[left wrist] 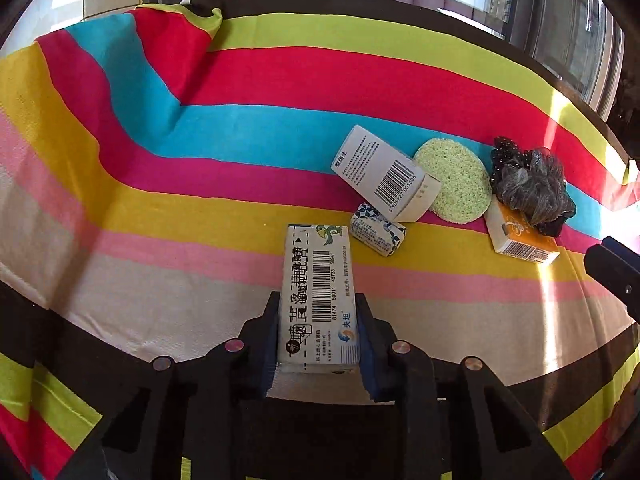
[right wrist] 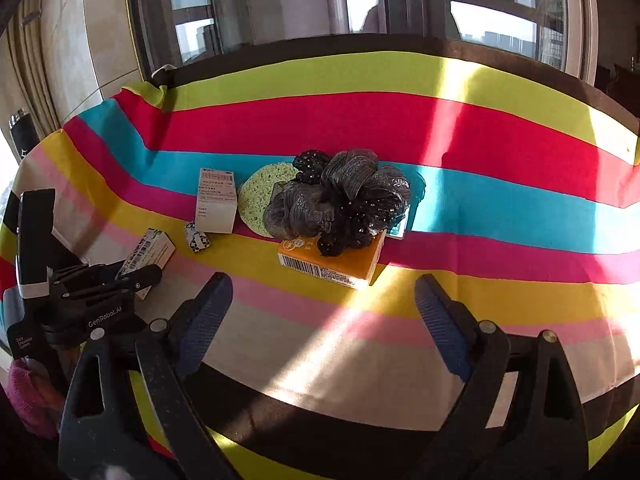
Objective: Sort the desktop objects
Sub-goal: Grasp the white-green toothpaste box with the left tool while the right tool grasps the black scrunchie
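My left gripper (left wrist: 318, 320) is shut on a white medicine box with a barcode (left wrist: 316, 296), held over the striped tablecloth (left wrist: 160, 208); it also shows in the right wrist view (right wrist: 150, 254). Beyond it lie a small blue-patterned packet (left wrist: 378, 234), a white box with a barcode (left wrist: 384, 174), a round green sponge (left wrist: 454, 180), and a black mesh bow (left wrist: 528, 186) resting on an orange box (left wrist: 520, 240). My right gripper (right wrist: 322, 312) is open and empty, in front of the orange box (right wrist: 332, 262) and the bow (right wrist: 340, 200).
The tablecloth is bunched at the far left corner (left wrist: 200, 12). Windows run behind the table's far edge (right wrist: 400, 44). A dark bottle (right wrist: 22, 132) stands at the far left. A small teal item (right wrist: 400, 222) lies behind the bow.
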The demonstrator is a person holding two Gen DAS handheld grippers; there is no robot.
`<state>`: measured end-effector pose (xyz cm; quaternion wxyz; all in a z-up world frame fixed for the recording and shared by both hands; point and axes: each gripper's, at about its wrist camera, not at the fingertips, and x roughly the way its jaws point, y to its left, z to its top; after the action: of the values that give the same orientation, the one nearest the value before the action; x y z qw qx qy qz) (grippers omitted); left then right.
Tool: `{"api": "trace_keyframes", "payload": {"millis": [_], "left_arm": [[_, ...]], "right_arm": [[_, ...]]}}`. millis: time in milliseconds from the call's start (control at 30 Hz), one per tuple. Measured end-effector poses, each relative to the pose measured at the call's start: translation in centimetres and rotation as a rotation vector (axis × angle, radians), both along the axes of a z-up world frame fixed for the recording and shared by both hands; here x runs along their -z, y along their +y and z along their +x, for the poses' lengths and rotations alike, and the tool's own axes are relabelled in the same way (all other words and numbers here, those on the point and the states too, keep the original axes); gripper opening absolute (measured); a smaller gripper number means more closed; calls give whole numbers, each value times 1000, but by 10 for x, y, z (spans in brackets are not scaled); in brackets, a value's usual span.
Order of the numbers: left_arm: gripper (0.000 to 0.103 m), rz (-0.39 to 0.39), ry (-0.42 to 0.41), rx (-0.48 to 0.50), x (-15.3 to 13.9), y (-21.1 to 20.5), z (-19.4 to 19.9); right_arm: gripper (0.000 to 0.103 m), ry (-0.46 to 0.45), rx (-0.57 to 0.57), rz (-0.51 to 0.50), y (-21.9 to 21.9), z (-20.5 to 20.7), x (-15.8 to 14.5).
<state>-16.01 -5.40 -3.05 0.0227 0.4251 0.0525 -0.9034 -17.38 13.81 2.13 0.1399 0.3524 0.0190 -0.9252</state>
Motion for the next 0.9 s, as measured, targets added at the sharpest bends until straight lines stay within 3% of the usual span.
{"api": "trace_keyframes", "payload": {"millis": [267, 433, 600, 667, 700, 733, 800, 900], "left_arm": [[34, 25, 5, 1, 0, -3, 0], [34, 41, 8, 2, -1, -3, -1], [35, 37, 8, 2, -1, -2, -1], [35, 43, 10, 2, 0, -2, 1], [35, 51, 11, 2, 0, -3, 1], [35, 59, 13, 2, 0, -4, 1], [35, 84, 17, 0, -1, -7, 0], [35, 99, 20, 0, 0, -9, 1]], "right_arm": [[95, -51, 53, 35, -10, -65, 16], [95, -6, 43, 33, -11, -72, 15], [95, -26, 21, 2, -12, -82, 13], [88, -34, 13, 14, -16, -85, 15], [71, -28, 15, 23, -16, -85, 15], [45, -9, 13, 15, -16, -82, 14], [38, 19, 6, 7, -15, -70, 9], [37, 64, -23, 25, -18, -40, -3]]}}
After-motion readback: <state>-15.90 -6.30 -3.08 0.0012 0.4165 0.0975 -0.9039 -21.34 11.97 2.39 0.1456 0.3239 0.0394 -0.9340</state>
